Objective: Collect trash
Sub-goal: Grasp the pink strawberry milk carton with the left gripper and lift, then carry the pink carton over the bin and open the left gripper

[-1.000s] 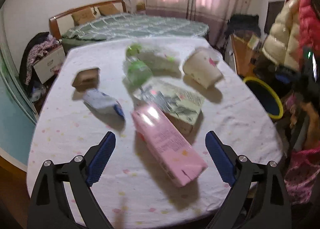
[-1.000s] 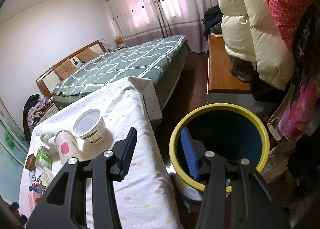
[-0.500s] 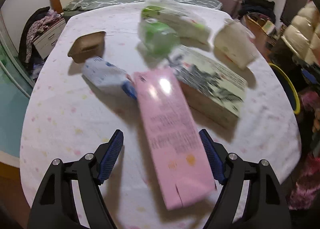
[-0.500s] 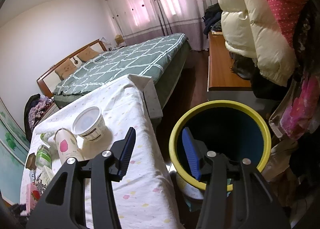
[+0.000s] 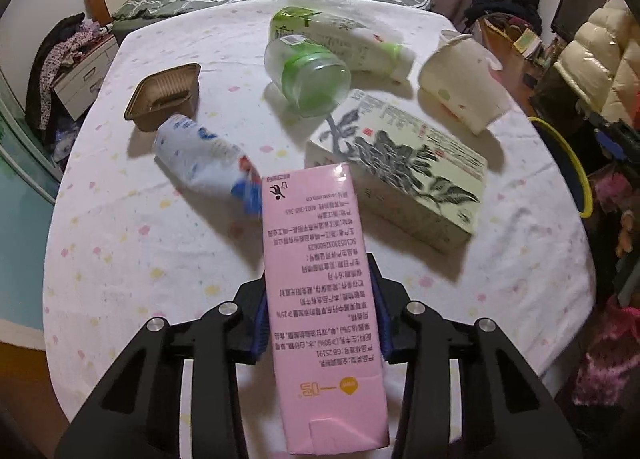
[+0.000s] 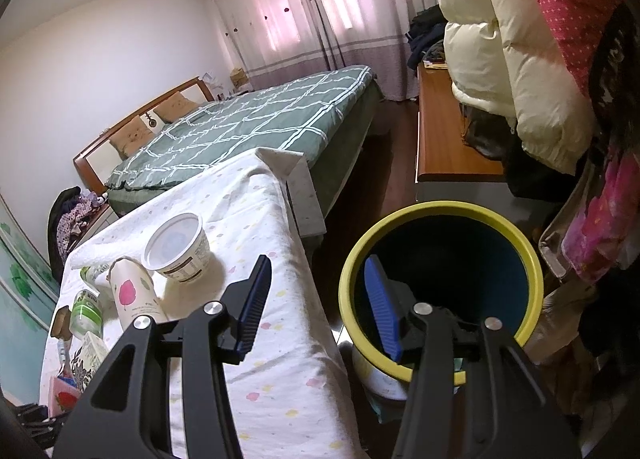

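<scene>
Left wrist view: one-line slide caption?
Left hand-held gripper shut on pink carton over a trash-strewn table.

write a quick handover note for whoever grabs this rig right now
Left gripper: shut on the pink carton, fingers clamped on its long sides; the carton's far end touches the blue-and-white pouch.
Right gripper: open, empty, held above the yellow-rimmed bin beside the table.
On the table: brown tray, clear jar with green label, green-and-white packet, printed box, paper cup, white tub.
Done: carton gripped.
Left: drop the carton into the bin, then collect the rest.
</scene>
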Demonstrator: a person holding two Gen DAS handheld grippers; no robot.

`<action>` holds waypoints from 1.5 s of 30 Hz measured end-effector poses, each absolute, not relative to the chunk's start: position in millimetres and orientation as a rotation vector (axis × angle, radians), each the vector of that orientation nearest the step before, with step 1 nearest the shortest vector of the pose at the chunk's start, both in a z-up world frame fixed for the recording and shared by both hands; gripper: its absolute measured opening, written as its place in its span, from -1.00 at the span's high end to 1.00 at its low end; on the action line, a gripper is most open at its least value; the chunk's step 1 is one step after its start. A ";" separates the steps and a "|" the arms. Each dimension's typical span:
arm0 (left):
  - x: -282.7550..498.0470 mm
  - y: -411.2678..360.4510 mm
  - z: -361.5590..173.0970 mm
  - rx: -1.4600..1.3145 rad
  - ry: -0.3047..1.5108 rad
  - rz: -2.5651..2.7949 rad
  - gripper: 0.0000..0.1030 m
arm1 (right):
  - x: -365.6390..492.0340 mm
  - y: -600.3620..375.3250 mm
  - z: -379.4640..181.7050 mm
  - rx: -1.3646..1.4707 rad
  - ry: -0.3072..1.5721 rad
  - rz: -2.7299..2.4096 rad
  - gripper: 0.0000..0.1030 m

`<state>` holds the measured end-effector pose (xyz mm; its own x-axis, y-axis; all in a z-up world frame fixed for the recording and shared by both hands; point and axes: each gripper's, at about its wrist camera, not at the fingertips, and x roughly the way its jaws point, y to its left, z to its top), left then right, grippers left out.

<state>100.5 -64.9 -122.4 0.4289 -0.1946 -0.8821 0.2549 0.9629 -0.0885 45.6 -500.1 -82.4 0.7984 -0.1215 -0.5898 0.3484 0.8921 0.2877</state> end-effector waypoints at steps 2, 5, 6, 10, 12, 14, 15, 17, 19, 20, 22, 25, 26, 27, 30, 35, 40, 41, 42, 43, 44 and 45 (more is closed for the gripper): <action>91.6 -66.3 -113.5 0.037 1.074 -0.311 0.22 | 44.0 -501.7 -82.1 0.398 0.595 -0.259 0.09; 82.2 -78.6 -96.1 0.053 1.018 -0.345 0.22 | 40.8 -503.8 -81.4 0.398 0.590 -0.262 0.09; 80.2 -85.0 -88.1 0.061 0.994 -0.361 0.22 | 38.8 -504.3 -81.4 0.399 0.588 -0.264 0.09; 82.1 -117.3 -65.1 0.098 0.930 -0.426 0.22 | 28.9 -510.6 -81.2 0.398 0.581 -0.278 0.09; 86.8 -136.1 -58.0 0.114 0.912 -0.456 0.22 | 22.7 -516.4 -81.7 0.398 0.577 -0.291 0.09; 91.1 -157.2 -51.8 0.132 0.894 -0.491 0.22 | 15.5 -524.1 -82.2 0.393 0.572 -0.315 0.09; 94.0 -170.8 -48.8 0.143 0.884 -0.511 0.22 | 12.1 -527.8 -82.4 0.393 0.570 -0.325 0.09; 101.0 -194.4 -45.0 0.161 0.872 -0.548 0.22 | 3.5 -537.5 -82.6 0.395 0.566 -0.345 0.09; 109.2 -226.2 -42.0 0.181 0.853 -0.591 0.22 | -4.2 -544.9 -82.7 0.389 0.562 -0.366 0.09; 112.5 -239.9 -40.9 0.190 0.847 -0.606 0.22 | -8.1 -548.0 -83.0 0.381 0.560 -0.379 0.09; 121.7 -274.8 -39.7 0.207 0.835 -0.648 0.22 | -14.1 -553.6 -83.1 0.368 0.561 -0.395 0.09; 131.9 -324.5 -40.6 0.238 0.815 -0.703 0.22 | -23.5 -564.4 -84.1 0.357 0.561 -0.426 0.09; 134.6 -342.0 -41.2 0.248 0.807 -0.727 0.22 | -25.4 -566.3 -83.9 0.357 0.560 -0.432 0.09; 136.5 -357.4 -42.9 0.259 0.802 -0.743 0.22 | -27.5 -569.1 -83.9 0.357 0.559 -0.439 0.09; 142.9 -400.3 -51.3 0.298 0.800 -0.781 0.22 | -33.3 -578.3 -85.5 0.354 0.559 -0.466 0.09; 153.1 -457.1 -65.3 0.337 0.820 -0.814 0.22 | -35.3 -593.0 -91.3 0.360 0.572 -0.484 0.09; 159.9 -498.9 -80.9 0.374 0.835 -0.831 0.21 | -36.0 -605.1 -97.9 0.376 0.587 -0.502 0.09; 160.7 -504.1 -83.9 0.379 0.838 -0.832 0.21 | -36.0 -606.0 -98.8 0.378 0.591 -0.504 0.09; 162.3 -510.1 -87.1 0.382 0.844 -0.832 0.21 | -36.3 -606.9 -99.7 0.379 0.595 -0.506 0.09; 164.0 -515.3 -90.5 0.386 0.852 -0.831 0.20 | -36.4 -608.6 -100.5 0.379 0.598 -0.508 0.09; 164.9 -517.8 -93.5 0.388 0.858 -0.830 0.20 | -36.9 -609.8 -101.2 0.379 0.599 -0.510 0.09; 166.7 -522.6 -96.4 0.394 0.863 -0.821 0.16 | -37.4 -610.5 -101.4 0.379 0.600 -0.511 0.09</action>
